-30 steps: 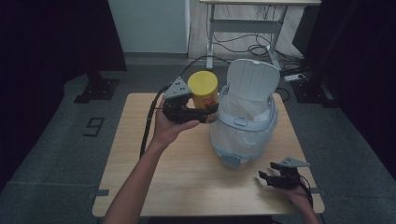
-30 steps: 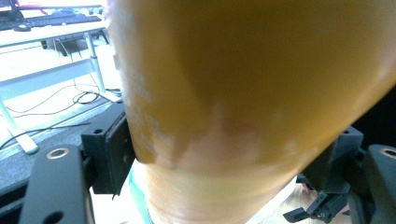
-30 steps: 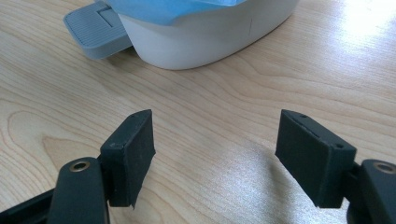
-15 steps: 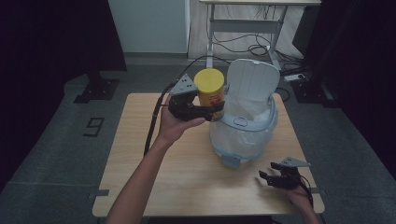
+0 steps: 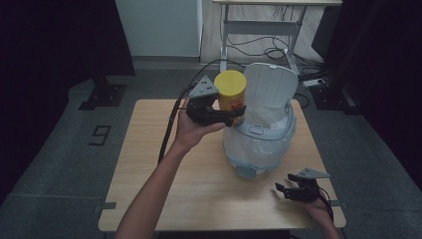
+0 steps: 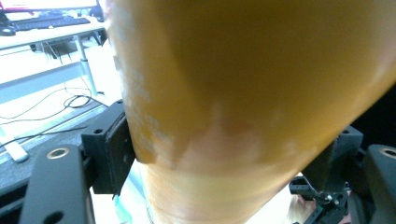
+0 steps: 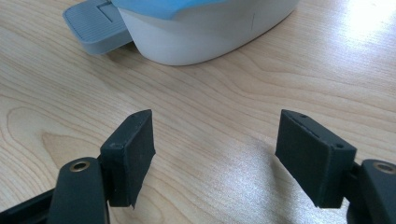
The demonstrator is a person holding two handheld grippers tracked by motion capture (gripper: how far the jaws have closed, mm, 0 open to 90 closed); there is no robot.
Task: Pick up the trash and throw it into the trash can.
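The right gripper (image 7: pixel 215 156) is hovering with jaws apart over the table (image 7: pixel 224 107), facing the bin (image 7: pixel 201 32) and its pedal (image 7: pixel 95 21).

a lab or recording room: black curtains (image 5: pixel 59 45) around a lone wooden table (image 5: pixel 149 174), grey carpet, a desk (image 5: pixel 268 20) with loose cables (image 5: pixel 259 50) behind.

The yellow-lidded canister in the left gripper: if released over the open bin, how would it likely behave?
The canister looks rigid: its wall shows no denting between the left gripper jaws. Its round, smooth side could slip or roll if it landed sideways. The bin has a thin liner, which would probably give on impact.
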